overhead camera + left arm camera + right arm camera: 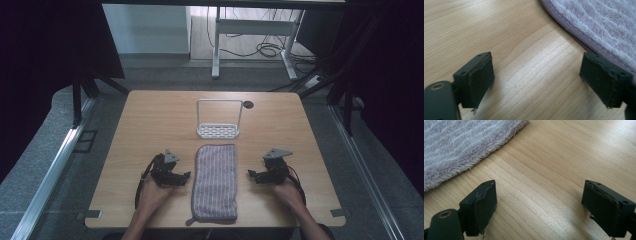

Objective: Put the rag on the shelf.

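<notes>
Left gripper (186, 174) low over the table (150, 115), jaws wide apart, nothing between them, only bare wood; right gripper (251, 174) the same, wide and empty; towel (215, 181) lies flat lengthwise between the two, its left edge just beside the left jaws, its right edge near the right ones; beyond it, a white wire rack (218, 119) stands upright.
</notes>
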`<state>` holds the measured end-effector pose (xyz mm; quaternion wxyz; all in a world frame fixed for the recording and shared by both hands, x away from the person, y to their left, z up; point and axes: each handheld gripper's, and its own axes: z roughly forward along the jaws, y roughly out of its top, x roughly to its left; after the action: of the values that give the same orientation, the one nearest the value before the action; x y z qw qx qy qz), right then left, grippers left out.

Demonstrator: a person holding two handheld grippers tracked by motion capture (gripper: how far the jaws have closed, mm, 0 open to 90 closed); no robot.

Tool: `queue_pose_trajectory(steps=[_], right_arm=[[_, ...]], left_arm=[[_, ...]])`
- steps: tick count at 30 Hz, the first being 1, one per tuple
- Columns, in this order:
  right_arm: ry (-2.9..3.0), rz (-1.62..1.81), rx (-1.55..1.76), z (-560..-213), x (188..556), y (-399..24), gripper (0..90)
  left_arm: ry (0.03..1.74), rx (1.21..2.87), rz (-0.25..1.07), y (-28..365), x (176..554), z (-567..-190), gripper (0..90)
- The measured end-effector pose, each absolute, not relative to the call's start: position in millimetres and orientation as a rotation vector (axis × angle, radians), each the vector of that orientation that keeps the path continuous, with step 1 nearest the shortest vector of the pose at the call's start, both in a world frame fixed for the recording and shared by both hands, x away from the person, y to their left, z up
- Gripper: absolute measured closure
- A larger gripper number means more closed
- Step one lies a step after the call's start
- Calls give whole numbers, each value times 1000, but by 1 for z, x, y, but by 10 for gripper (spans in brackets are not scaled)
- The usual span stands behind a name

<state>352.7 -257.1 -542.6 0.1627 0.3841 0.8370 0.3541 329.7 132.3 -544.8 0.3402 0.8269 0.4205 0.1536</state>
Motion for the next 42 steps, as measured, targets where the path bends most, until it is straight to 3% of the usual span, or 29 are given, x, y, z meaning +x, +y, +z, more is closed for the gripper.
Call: queue_pose_trajectory(steps=[28, 42], right_arm=[[2410, 977, 1109, -541, 354, -254, 83], [2444, 1007, 1132, -523, 356, -248, 127]], left_arm=[[1086, 2160, 395, 133, 330, -545, 120], [1041, 2163, 351, 133, 335, -532, 149]])
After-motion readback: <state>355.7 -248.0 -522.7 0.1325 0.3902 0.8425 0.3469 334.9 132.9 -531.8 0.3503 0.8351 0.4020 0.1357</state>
